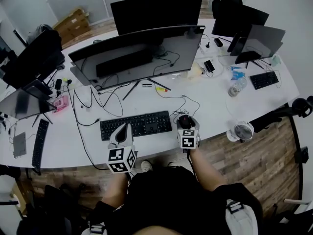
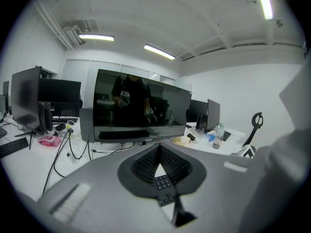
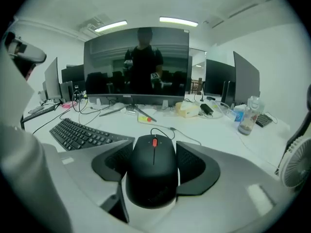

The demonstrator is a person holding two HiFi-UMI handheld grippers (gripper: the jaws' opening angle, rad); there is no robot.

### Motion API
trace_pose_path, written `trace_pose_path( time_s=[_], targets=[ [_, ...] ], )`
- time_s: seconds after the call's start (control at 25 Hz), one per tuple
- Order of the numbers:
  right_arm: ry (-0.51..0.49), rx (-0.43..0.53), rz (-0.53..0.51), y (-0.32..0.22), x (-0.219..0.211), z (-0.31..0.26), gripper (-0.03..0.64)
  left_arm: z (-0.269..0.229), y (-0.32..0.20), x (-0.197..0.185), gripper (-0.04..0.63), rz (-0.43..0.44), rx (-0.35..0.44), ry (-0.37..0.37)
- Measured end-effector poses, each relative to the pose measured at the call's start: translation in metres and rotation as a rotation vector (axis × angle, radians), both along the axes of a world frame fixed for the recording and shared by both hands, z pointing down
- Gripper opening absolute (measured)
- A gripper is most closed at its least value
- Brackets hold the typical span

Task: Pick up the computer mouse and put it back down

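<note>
Head view first: the right claw (image 1: 186,125) sits at the near edge of the white desk (image 1: 220,112) with the black mouse (image 1: 184,121) right between its tips. The keyboard (image 1: 136,125) lies just left of that claw. The left claw (image 1: 124,129) hangs over the keyboard's near edge, around its left half. A small white fan (image 1: 242,130) is off to the right of the right claw, at the desk edge. The big curved monitor (image 1: 142,53) stands well beyond both claws.

Left gripper view: this claw is pinched together with nothing in it. The 2 ribbed pads meet at the tips, and there's only a thin sliver of gap lower down where a few keyboard keys show through. The monitor is straight ahead of it, reflecting a person in dark clothes holding both grippers. A bottle (image 2: 218,138) stands off to the right.

Right gripper view: the mouse fills the space between the jaws, red scroll wheel up top, and both pads press against its sides, so this claw is clamped on it. Its cable runs away ahead of the claw toward the monitor. I can't tell if the mouse is on the desk or lifted a hair.
</note>
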State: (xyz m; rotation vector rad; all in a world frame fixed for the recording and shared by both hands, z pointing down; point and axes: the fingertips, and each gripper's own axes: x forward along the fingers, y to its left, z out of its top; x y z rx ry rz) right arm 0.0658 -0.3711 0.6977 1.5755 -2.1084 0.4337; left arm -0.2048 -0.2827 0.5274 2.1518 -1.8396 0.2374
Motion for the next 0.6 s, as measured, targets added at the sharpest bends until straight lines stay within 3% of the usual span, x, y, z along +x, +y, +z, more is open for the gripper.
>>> trace_pose_path(
  time_s=[0.28, 0.6],
  targets=[
    [-0.066, 0.222, -0.060, -0.004, 0.000, -0.110, 0.275, -0.001, -0.005, 0.014, 0.054, 0.034, 0.016, 0.026],
    [-0.079, 0.465, -0.041, 0.009, 0.016, -0.232, 0.275, -0.006, -0.005, 0.023, 0.054, 0.057, 0.046, 0.044]
  ],
)
